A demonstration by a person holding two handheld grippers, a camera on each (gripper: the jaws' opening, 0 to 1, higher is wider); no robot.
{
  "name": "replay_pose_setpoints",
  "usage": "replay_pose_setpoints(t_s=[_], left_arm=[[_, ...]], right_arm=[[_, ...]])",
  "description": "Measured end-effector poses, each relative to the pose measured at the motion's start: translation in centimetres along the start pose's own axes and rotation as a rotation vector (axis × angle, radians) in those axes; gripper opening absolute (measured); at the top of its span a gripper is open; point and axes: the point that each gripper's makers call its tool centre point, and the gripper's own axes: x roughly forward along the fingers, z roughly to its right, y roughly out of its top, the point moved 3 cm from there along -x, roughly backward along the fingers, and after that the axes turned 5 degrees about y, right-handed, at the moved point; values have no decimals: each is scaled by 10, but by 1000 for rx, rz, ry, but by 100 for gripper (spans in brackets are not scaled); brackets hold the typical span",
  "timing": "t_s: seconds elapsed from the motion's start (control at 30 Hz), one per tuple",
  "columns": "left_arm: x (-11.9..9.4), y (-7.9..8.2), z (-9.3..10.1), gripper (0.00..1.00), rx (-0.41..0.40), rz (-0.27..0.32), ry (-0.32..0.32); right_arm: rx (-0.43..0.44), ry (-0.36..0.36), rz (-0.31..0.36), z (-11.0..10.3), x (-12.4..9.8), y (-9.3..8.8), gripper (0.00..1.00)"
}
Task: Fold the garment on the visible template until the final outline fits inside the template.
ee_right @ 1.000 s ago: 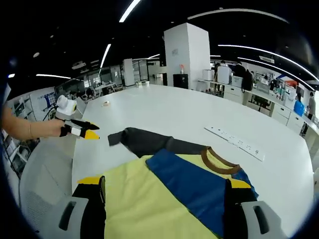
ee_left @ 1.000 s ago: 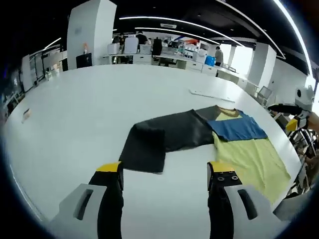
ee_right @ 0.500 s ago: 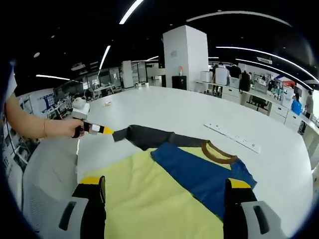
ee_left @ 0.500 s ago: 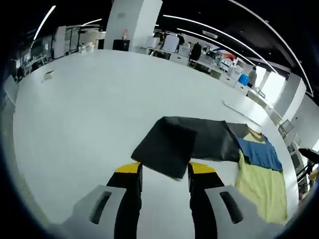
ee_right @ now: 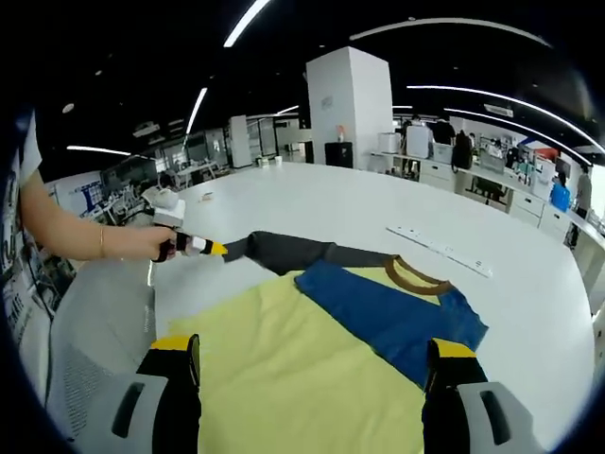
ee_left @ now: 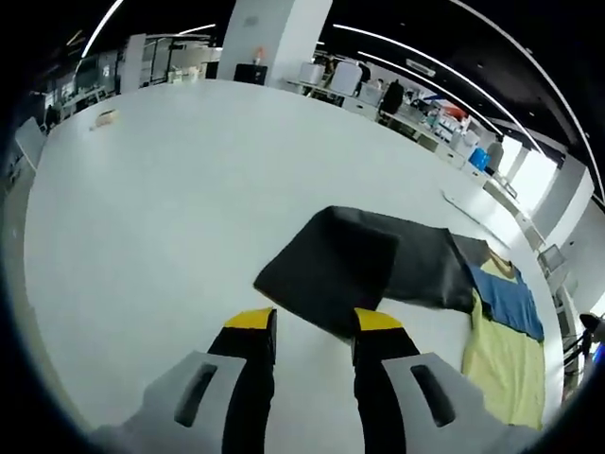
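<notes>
A yellow T-shirt point(ee_right: 284, 359) with a blue shoulder band point(ee_right: 388, 312) and a brown collar point(ee_right: 411, 276) lies flat on the white table point(ee_left: 161, 208). Its dark grey sleeve point(ee_left: 364, 270) stretches out sideways. My left gripper point(ee_left: 314, 322) is low at the sleeve's cuff end, its jaws partly closed but still apart, with the cuff edge reaching in between the tips. In the right gripper view a person's hand holds that left gripper point(ee_right: 210, 248) against the sleeve point(ee_right: 284, 253) tip. My right gripper point(ee_right: 312, 348) hovers over the yellow body, open wide and holding nothing.
A white power strip point(ee_right: 440, 253) lies on the table beyond the collar, and shows again as the power strip point(ee_left: 473, 213) past the sleeve. A small object point(ee_left: 104, 118) sits far off on the table. A grey chair point(ee_right: 95, 322) stands by the table edge. Desks and pillars are behind.
My left gripper has moved in on the sleeve's cuff end and its jaws have narrowed around the cuff edge. The right gripper's view has shifted slightly; its jaws remain wide.
</notes>
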Motion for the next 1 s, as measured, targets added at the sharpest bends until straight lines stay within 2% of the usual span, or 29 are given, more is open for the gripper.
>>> replay_pose_setpoints(t_s=[0.03,0.2,0.3,0.43,0.67,0.9,1.0], left_arm=[[0,-2,1,27,5,-18,3],[3,-1,4,23,5,-22,-2],[3,-1,3,14,-47,-41,13],[1,-3,2,5,-3,-64,59],[2,-2,2,0,44,-72,80],[3,1,3,0,48,-85,106],[5,2,2,0,25,-82,116]], right_arm=[[4,-4,-3,0,-1,-2,99],[-19,-23,-50,-1,-3,-13,99],[-67,-43,-76,-3,-4,-17,99],[-78,-57,-90,-4,-6,-22,99],[-78,-78,-106,-2,-10,-27,97],[-84,-100,-116,2,-13,-28,96],[-96,-102,-123,3,-12,-29,95]])
